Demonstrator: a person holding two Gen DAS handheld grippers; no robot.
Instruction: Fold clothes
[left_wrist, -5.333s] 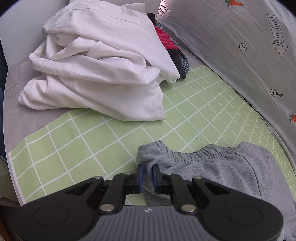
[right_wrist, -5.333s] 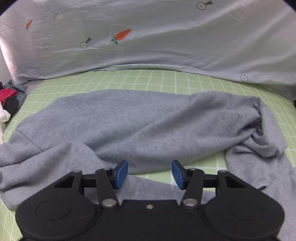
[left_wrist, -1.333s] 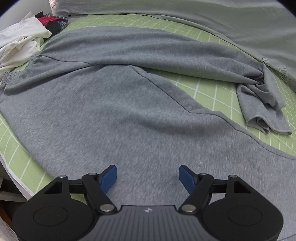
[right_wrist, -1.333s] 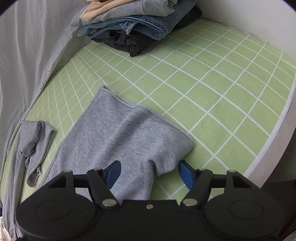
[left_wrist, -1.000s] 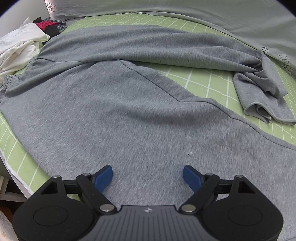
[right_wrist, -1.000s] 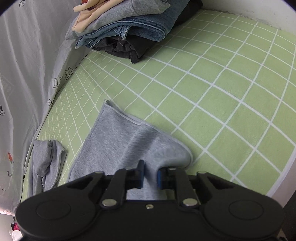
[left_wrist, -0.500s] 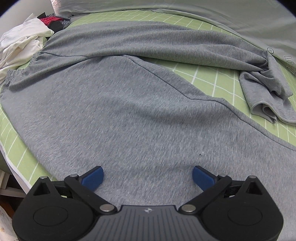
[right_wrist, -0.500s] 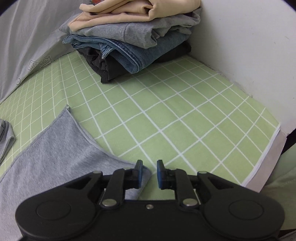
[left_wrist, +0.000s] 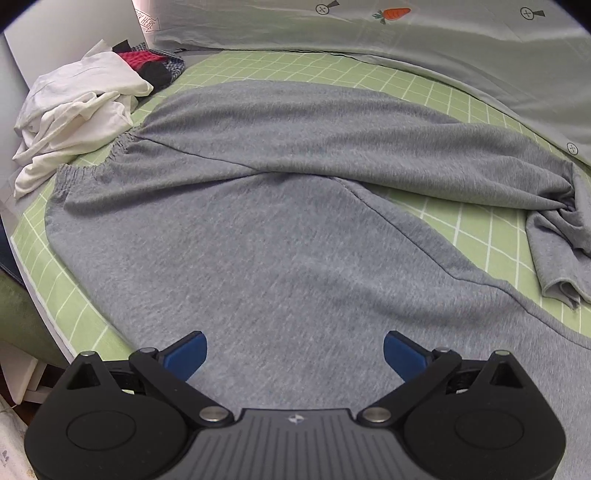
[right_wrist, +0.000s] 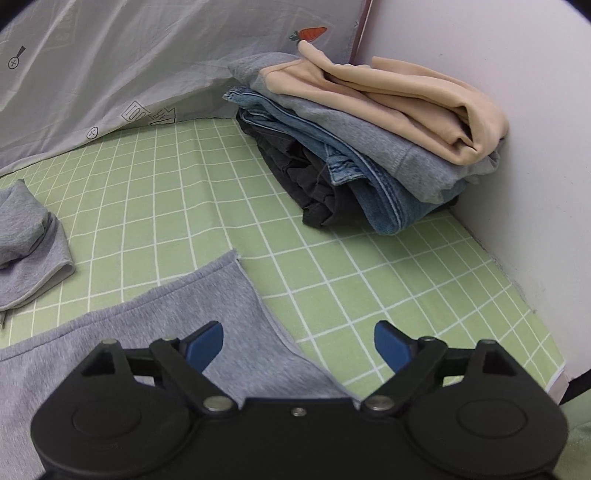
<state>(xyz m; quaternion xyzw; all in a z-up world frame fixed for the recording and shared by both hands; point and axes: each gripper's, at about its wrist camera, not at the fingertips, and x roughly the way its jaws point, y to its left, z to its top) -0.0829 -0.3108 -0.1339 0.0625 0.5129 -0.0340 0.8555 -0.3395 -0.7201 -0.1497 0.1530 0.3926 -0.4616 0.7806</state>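
Note:
Grey sweatpants (left_wrist: 280, 243) lie spread on the green checked mat (left_wrist: 476, 229), elastic waistband at the left, far leg bunched at its cuff on the right. My left gripper (left_wrist: 293, 352) is open and empty above the near leg. In the right wrist view the near leg's cuff end (right_wrist: 221, 306) lies flat on the mat (right_wrist: 369, 273). My right gripper (right_wrist: 298, 345) is open and empty over that cuff's right edge. The far leg's bunched cuff (right_wrist: 26, 236) lies at the left.
A stack of folded clothes (right_wrist: 369, 140) sits in the far right corner against the white wall (right_wrist: 517, 110). A heap of white and red clothes (left_wrist: 85, 114) lies at the far left. A grey printed sheet (left_wrist: 406, 40) runs along the back. The mat's edge is near me.
My right gripper was shut on the near leg's cuff, pulled it out to the right, and has now opened and let it go. My left gripper stayed open and drew back slightly.

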